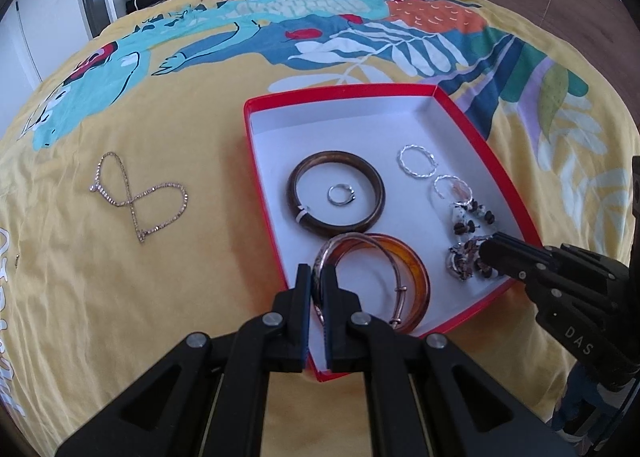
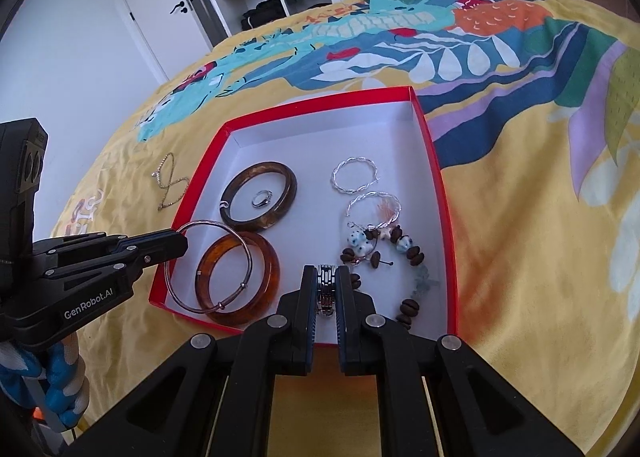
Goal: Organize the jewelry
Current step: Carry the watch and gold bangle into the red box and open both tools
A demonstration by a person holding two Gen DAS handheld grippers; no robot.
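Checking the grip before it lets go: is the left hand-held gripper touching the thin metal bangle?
Touching. In the right wrist view the left hand-held gripper is clamped on the bangle's rim.

Two hand-held grippers tilt downward over the red box (image 2: 434,161). The left hand-held gripper (image 1: 317,277) pinches a thin metal bangle (image 2: 208,269) at the box's near-left corner; the right hand-held gripper (image 2: 325,285) clamps a silver link band (image 2: 326,289) at its near edge.
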